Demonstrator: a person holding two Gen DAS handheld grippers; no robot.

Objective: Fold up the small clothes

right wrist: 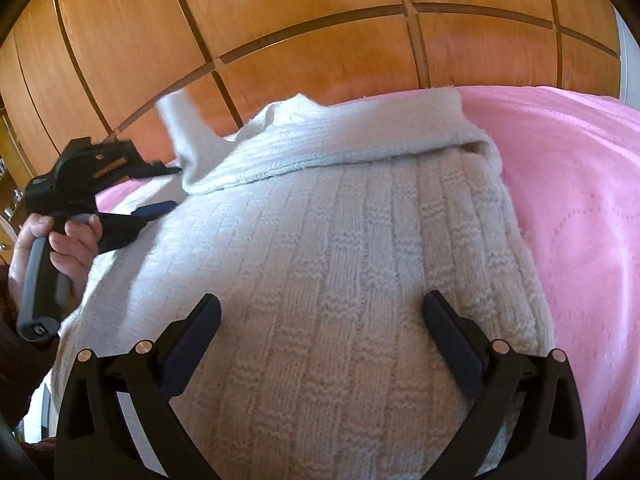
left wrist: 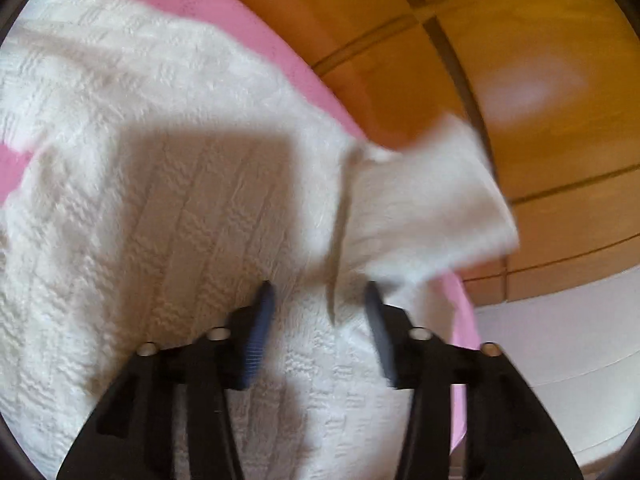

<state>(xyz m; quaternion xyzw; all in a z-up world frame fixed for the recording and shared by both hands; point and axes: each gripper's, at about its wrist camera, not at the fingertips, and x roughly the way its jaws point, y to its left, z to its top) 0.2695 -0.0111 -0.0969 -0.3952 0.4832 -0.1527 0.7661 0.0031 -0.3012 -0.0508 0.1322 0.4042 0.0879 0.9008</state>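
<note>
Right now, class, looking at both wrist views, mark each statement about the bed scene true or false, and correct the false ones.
1. The white cable-knit sweater lies on a pink blanket. True.
2. The right claw grips a sweater sleeve. False: its jaws are wide open and empty above the knit.
3. Orange wooden wardrobe panels stand behind the bed. True.
4. The left claw is clamped shut. False: its blue pads stand apart.
5. The sweater is blue. False: white.

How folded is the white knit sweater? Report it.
Partly folded. On the white knit sweater, one sleeve lies across the top; the other sleeve hangs mid-air, blurred, beside the left gripper.
</note>
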